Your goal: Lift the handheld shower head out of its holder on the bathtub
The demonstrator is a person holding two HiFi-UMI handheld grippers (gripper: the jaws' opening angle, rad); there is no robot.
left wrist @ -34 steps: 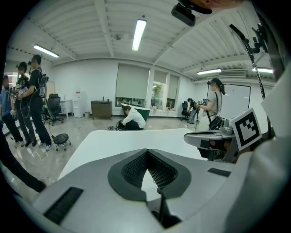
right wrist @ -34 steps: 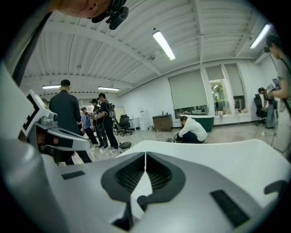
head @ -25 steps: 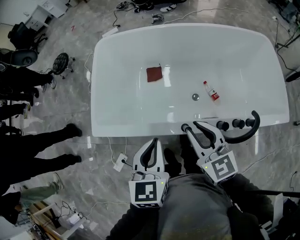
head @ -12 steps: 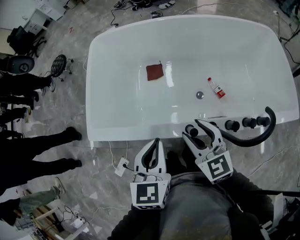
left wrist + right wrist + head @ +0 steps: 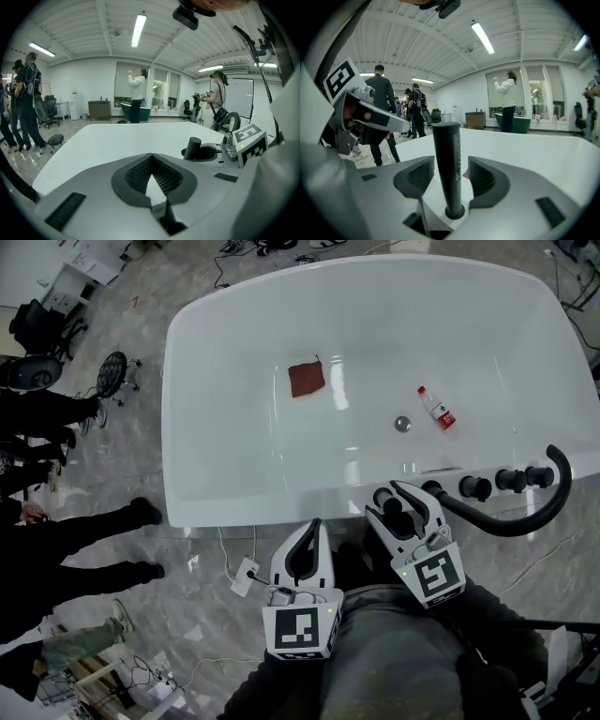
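The black handheld shower head (image 5: 385,499) stands upright in its holder on the near rim of the white bathtub (image 5: 234,510), and its black hose (image 5: 525,521) curves off to the right. My right gripper (image 5: 397,500) is open around the handle (image 5: 446,168). Its jaws have just been opening, and a gap shows between each pad and the handle. My left gripper (image 5: 313,527) is shut with nothing in it, just short of the tub's near rim. From the left gripper view the shower head (image 5: 192,147) shows at the right, and the left gripper (image 5: 151,158) has its tips together.
Inside the tub lie a red cloth (image 5: 307,379), a small bottle (image 5: 437,409) and the drain (image 5: 402,424). Three black knobs (image 5: 475,487) sit on the rim right of the holder. People (image 5: 66,531) stand at the left, and a power strip (image 5: 246,570) lies on the floor.
The right jaws have spread apart from the shower head's handle. Both grippers have sunk, and the tub now looks larger in the head view.
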